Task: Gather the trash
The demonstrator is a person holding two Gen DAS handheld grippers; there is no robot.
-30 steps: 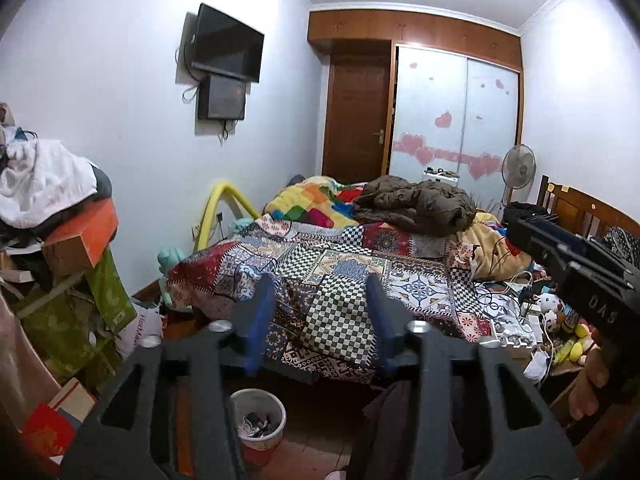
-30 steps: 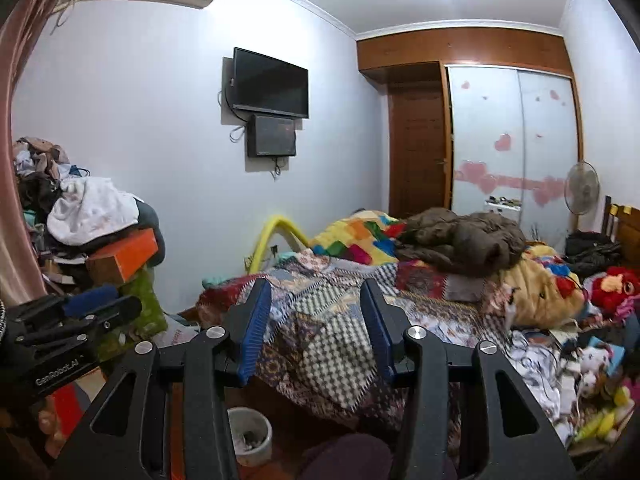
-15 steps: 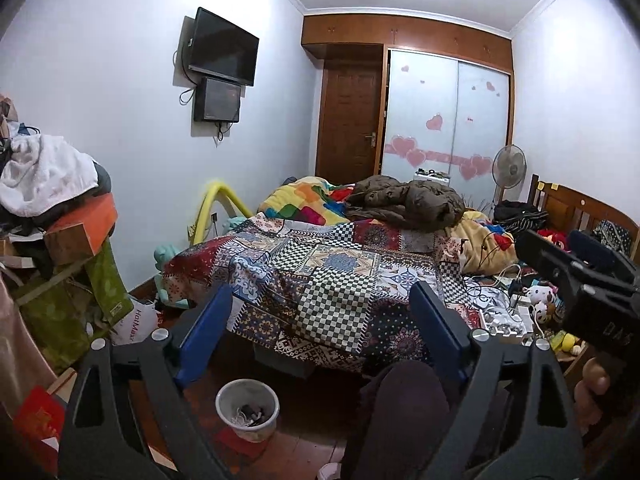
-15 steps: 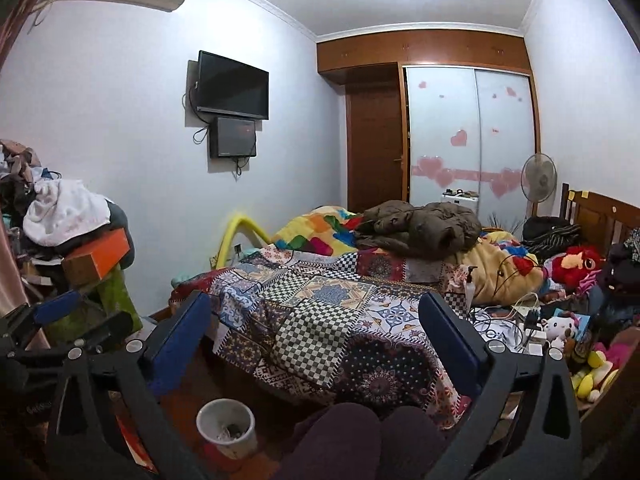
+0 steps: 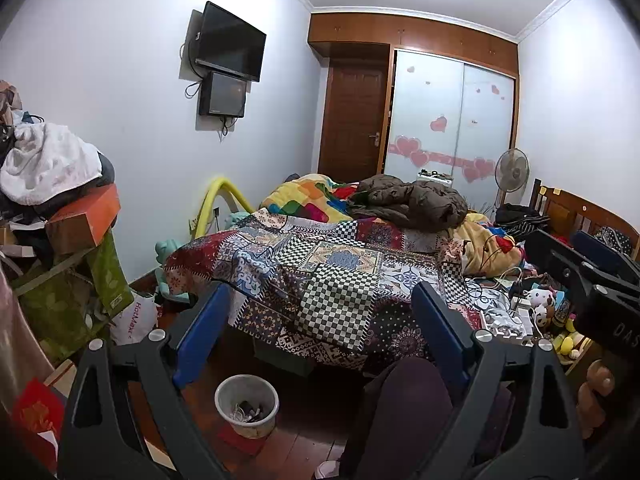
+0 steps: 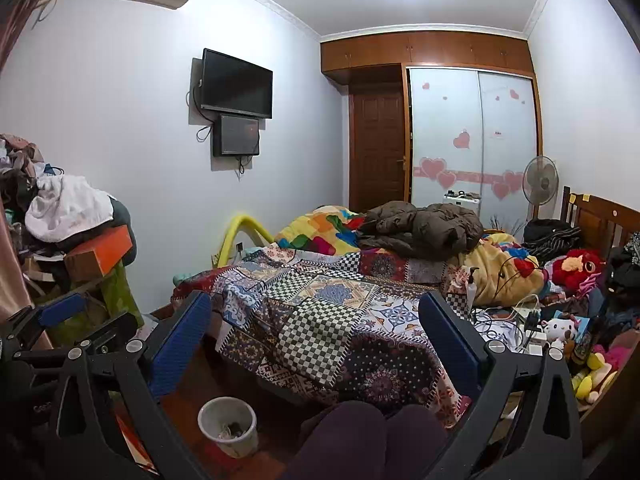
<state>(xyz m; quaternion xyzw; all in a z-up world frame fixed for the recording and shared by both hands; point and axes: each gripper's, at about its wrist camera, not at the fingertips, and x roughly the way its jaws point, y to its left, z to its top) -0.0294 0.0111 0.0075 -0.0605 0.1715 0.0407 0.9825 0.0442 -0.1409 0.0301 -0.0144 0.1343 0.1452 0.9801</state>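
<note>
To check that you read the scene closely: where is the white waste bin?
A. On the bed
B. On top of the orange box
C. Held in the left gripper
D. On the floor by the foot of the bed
D: the white waste bin stands on the wooden floor beside the quilt-covered bed, apart from both open grippers.

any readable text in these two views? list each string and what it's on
"HotMaxx" – white plastic bag on the floor by the clutter pile, red print.
"DAS" – partial lettering on the right hand-held gripper, cut off at the frame edge.
Embossed lettering on the left hand-held gripper body – too dark to read.
Small label on the green bag – too small to read.
</note>
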